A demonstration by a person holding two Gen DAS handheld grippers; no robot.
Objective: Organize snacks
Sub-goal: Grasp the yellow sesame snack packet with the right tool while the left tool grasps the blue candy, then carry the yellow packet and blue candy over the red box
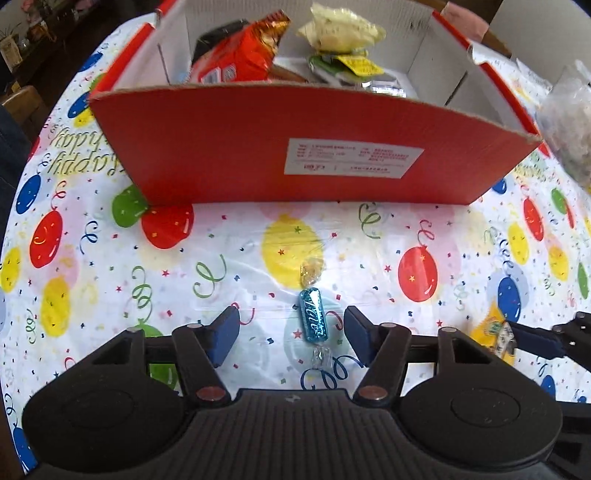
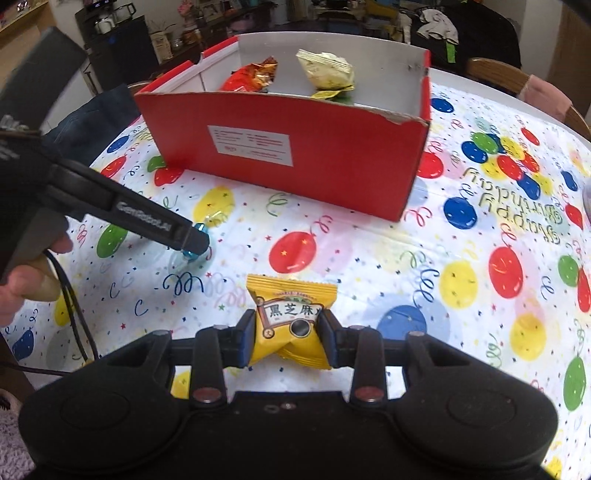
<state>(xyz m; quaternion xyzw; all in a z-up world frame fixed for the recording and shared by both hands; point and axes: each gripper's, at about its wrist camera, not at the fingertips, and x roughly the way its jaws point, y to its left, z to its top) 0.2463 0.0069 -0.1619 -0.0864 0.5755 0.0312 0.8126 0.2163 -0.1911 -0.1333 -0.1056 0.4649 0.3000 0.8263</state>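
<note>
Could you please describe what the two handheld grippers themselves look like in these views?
Both the left gripper and the right gripper are matte black, with rounded bodies, linkage arms on silver and copper-coloured pivot pins, and blue pads. The left one carries white lettering and a trailing black cable.

Left hand-held gripper [image 1: 291, 334] points down at the table [image 1: 229, 266], which has a balloon-print cover. Blue pads apart, blue-wrapped candy [image 1: 313, 321] lying on the cover between them, neither pad touching it. Red cardboard box [image 1: 295, 147] just behind, white label [image 1: 352, 157] on its near wall. Inside: orange snack bag [image 1: 240, 55], pale yellow packet [image 1: 340, 27], small yellow-green sachet [image 1: 354, 64]. Near the table's right edge, the other hand-held gripper's blue finger [image 1: 535, 339] touches a yellow snack packet [image 1: 493, 332]. Clear bag [image 1: 569, 122] at far right, blurred.
</note>
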